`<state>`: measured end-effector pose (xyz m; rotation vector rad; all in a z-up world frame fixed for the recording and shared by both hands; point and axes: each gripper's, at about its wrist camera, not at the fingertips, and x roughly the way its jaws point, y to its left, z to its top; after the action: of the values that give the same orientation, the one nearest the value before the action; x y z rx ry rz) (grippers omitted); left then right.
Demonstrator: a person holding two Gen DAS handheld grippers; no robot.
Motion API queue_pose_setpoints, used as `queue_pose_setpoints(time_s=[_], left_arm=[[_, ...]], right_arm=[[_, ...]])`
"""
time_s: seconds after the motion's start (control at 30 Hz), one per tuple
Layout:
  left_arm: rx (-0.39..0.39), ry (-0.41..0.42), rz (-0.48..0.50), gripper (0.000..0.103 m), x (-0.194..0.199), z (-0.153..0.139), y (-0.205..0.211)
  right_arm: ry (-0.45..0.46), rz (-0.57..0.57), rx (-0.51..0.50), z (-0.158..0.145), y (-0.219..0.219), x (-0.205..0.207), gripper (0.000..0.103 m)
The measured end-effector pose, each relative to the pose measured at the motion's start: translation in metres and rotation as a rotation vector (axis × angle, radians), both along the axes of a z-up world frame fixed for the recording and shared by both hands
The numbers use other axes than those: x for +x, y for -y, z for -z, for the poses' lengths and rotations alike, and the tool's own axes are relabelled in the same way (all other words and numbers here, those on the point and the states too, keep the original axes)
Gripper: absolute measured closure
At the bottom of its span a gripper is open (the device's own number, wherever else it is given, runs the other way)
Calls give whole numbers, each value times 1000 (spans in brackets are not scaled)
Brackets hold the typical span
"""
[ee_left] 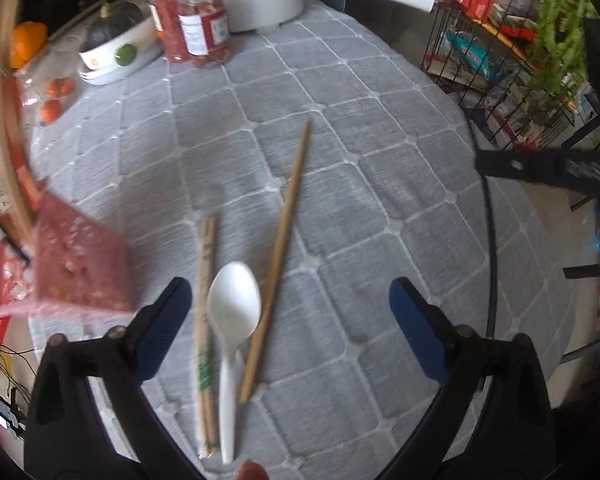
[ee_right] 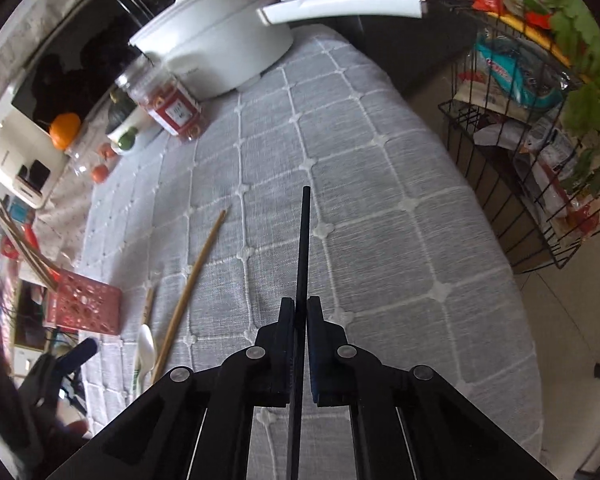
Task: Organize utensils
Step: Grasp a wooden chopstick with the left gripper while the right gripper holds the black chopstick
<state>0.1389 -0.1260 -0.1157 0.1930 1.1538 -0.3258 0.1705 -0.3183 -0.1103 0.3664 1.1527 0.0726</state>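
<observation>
A white plastic spoon (ee_left: 233, 312) lies on the grey quilted tablecloth (ee_left: 340, 160) between a wrapped pair of chopsticks (ee_left: 205, 336) on its left and a bare wooden chopstick (ee_left: 280, 248) on its right. My left gripper (ee_left: 290, 300) is open just above them, the spoon nearer its left finger. A pink perforated utensil holder (ee_left: 76, 264) with several chopsticks stands at the left; it also shows in the right wrist view (ee_right: 86, 304). My right gripper (ee_right: 299, 308) is shut on a black chopstick (ee_right: 303, 248) held above the cloth.
A white pot (ee_right: 216, 52) with a long handle stands at the far end. Jars of red snacks (ee_left: 204, 28), a dish with a squash (ee_left: 116, 48) and small oranges (ee_left: 52, 108) sit at the far left. A black wire rack (ee_right: 520, 160) of packets stands right of the table.
</observation>
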Motion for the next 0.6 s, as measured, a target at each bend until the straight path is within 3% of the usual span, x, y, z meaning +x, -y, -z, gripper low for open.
queue_pose_setpoints(time_s=[0.13, 0.4, 0.5, 0.57, 0.6], left_arm=[[-31, -34, -36, 31, 34, 11, 13], [65, -35, -46, 54, 79, 35, 29], [16, -64, -72, 57, 86, 38, 25], [2, -72, -96, 64, 88, 38, 21], [10, -67, -94, 72, 88, 37, 21]], right_arm=[[36, 5, 34, -12, 8, -10, 97], [60, 12, 57, -21, 21, -13, 97], [57, 6, 57, -19, 20, -10, 97], [56, 6, 58, -18, 21, -9, 97], [55, 9, 60, -17, 21, -9, 97]])
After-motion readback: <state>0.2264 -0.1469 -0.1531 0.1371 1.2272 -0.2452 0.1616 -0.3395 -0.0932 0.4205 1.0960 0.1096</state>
